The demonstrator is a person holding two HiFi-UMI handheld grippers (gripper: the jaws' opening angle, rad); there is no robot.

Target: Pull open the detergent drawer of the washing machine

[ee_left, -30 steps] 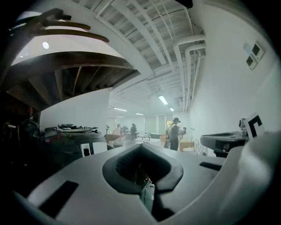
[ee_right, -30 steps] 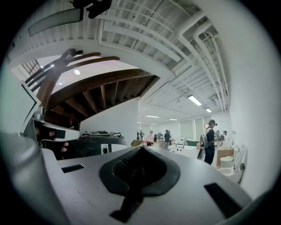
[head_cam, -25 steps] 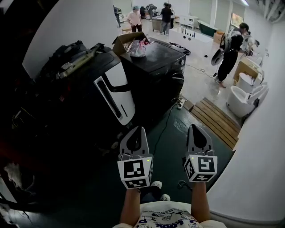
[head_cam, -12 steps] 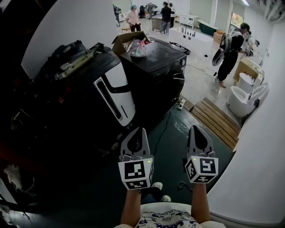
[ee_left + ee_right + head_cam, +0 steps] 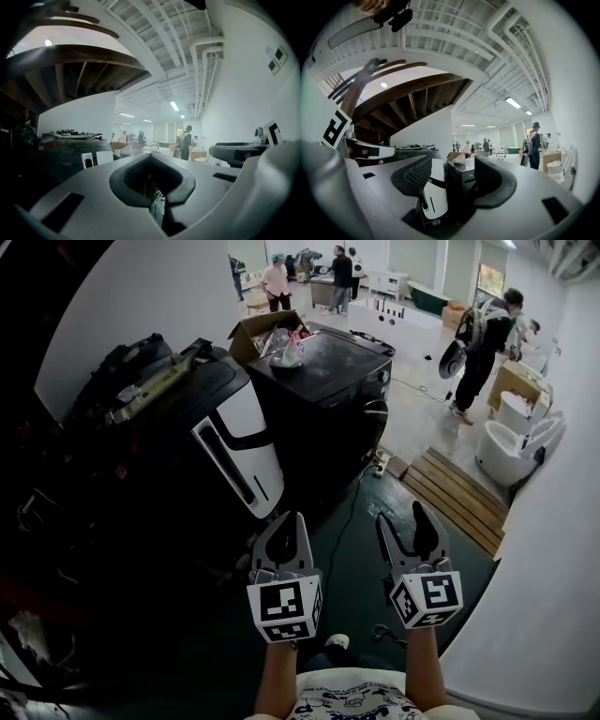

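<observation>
We hold L gripper (image 5: 287,532) with jaws closed, empty. R gripper (image 5: 405,529) jaws are opening, nothing btwn. Black washer (image 5: 323,381) sits far ahead, well apart.

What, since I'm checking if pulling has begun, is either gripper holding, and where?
Nothing. The left gripper is shut, empty; the right gripper is opening on air, short of the washing machine.

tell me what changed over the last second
The right gripper had its jaws shut a second ago; they are now opening, with nothing between them. The left gripper stayed shut and empty. Both remain held out side by side, well short of the black washing machine, which is untouched.
</observation>
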